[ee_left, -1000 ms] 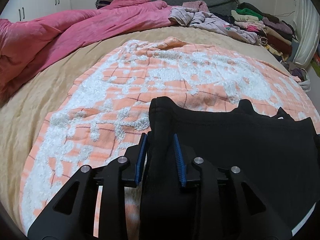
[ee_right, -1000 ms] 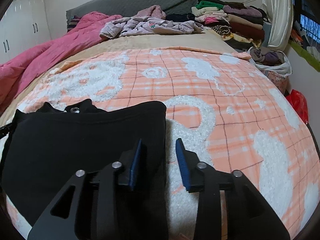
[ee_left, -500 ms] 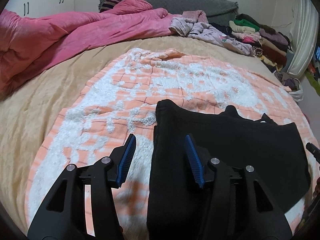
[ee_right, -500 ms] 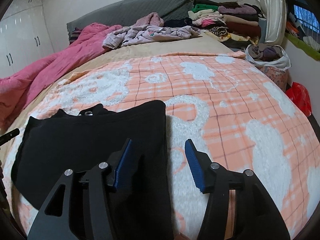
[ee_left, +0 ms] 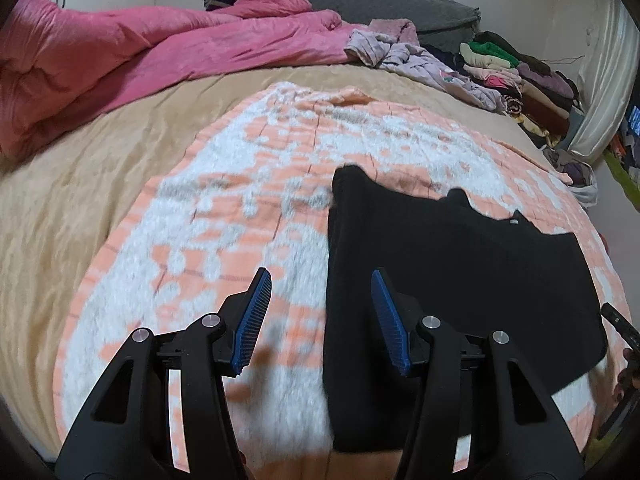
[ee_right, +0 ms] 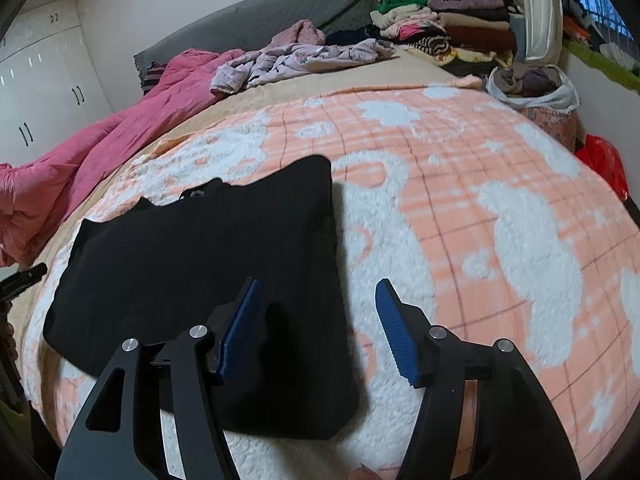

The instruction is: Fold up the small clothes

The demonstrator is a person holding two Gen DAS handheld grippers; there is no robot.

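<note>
While the black garment [ee_left: 460, 280] lies flat on the peach blanket [ee_left: 200, 216], you hold both grippers just off its two side edges, nothing pinched; left gripper [ee_left: 320, 316] has its jaws apart, the garment's left edge running under the gap but the pads clear of the cloth; right gripper [ee_right: 316, 328] has its jaws opening wider, the garment's right edge below the gap, again no pad pressing; garment sits near your edge of the bed, collar notch away from you, sides looking already turned in to a narrow panel, so I judge the spread jaws mean a release after a fold; loose clothes [ee_right: 296, 60] and a folded stack [ee_right: 444, 28] wait by the headboard, well apart.
</note>
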